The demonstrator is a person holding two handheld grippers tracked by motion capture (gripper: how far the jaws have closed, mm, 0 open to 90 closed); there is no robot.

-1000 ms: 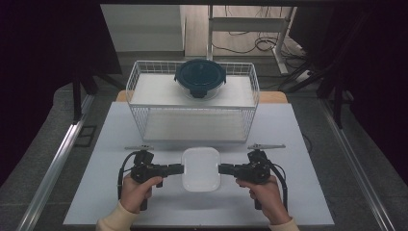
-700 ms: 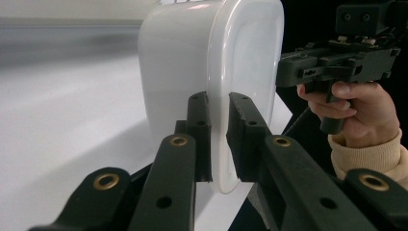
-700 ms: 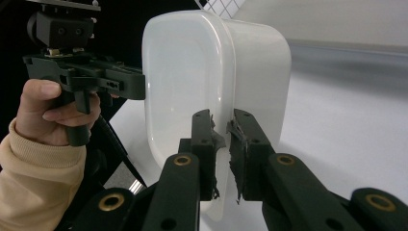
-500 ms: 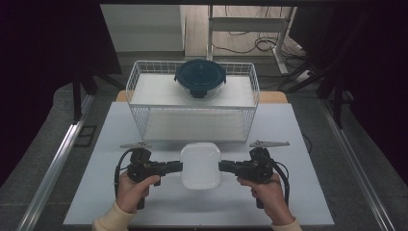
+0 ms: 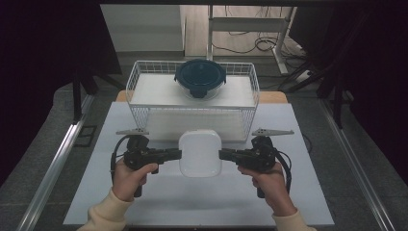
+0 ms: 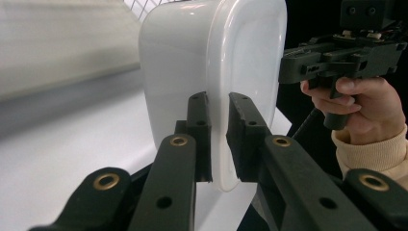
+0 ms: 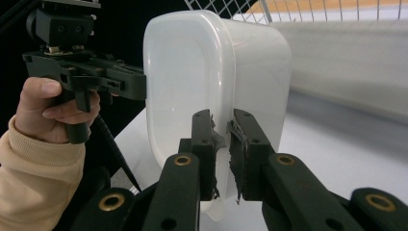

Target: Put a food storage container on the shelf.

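White tub held up between two grippers

A white plastic container [image 5: 200, 153], rounded at the corners and slightly translucent, sits level with its broad face up, just in front of the wire basket [image 5: 144, 115]. The left gripper [image 5: 177, 154] pinches its left rim, the right gripper [image 5: 223, 154] its right rim, each pair of jaws clamped on the thin edge. It looks clean and plain, with no label.
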